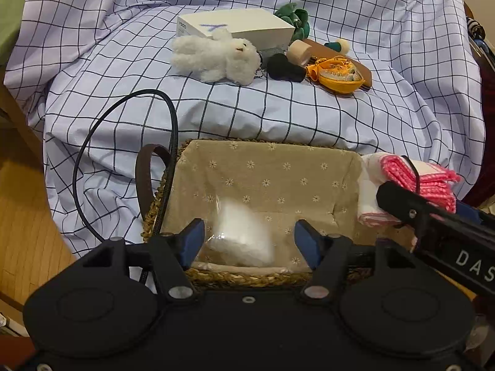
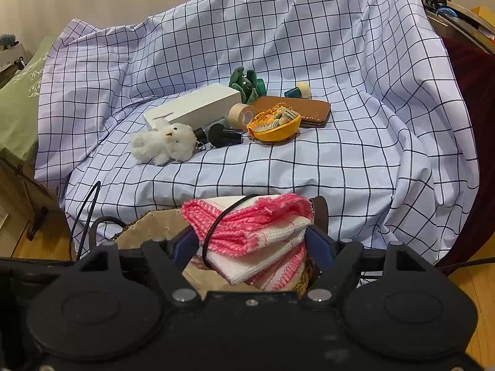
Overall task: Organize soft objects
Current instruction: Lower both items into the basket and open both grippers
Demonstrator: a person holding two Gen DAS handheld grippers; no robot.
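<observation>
Left gripper open over bag in basket. Right gripper clamps cloth; cable looped over cloth may snag release.

"DAS" on the right tongs.

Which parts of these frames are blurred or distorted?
Left wrist view: white packet in the basket is motion-smeared, the rest sharp. Both views: fisheye bends the checked sheet grid and darkens corners. Right wrist view: folded pink cloth crisp.

Woven straw basket with matt cloth lining, fluffy plush bear
</observation>
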